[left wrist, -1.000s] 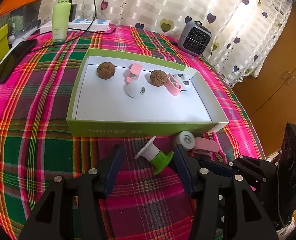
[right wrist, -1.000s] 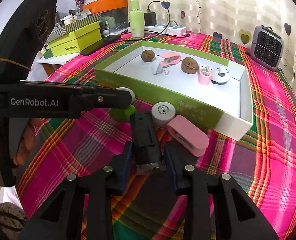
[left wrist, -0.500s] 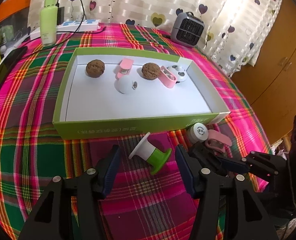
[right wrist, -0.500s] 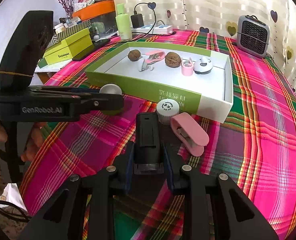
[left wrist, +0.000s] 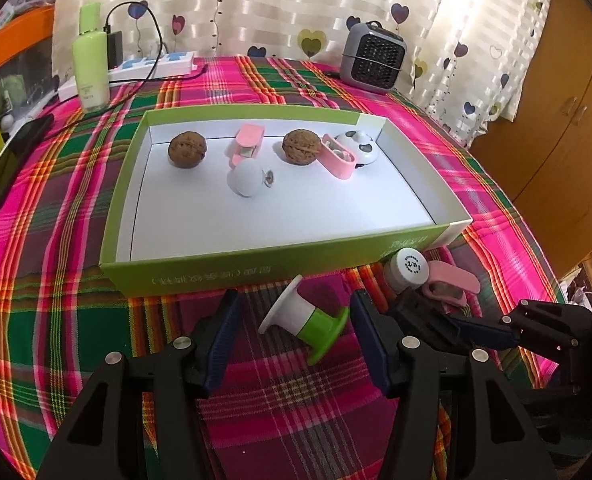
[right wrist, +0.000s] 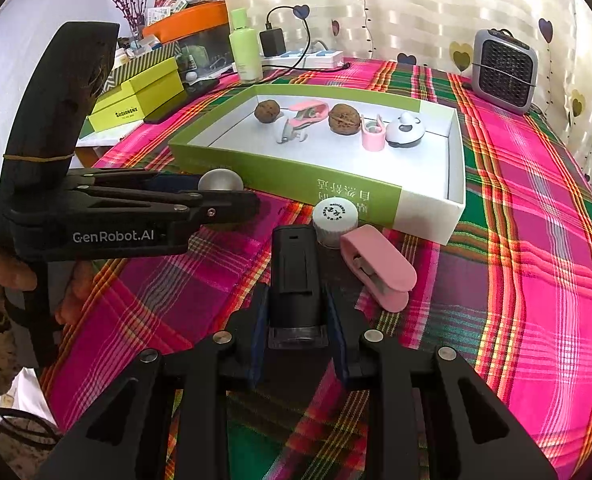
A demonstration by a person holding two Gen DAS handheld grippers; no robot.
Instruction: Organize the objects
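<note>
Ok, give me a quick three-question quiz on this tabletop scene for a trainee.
1. True or false: the right tongs are shut on the black device.
2. How many walnuts lie in the green box?
3. What lies between the open left tongs? A) pink clip B) green-and-white spool C) white cap

Key:
1. True.
2. Two: one walnut at left, another further right.
3. B, the green-and-white spool.

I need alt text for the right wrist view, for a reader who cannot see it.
The right gripper is shut on a black device over a plaid tablecloth. Ahead lie a white cap, a pink clip and a green box holding walnuts and small items; the left gripper reaches in.
</note>
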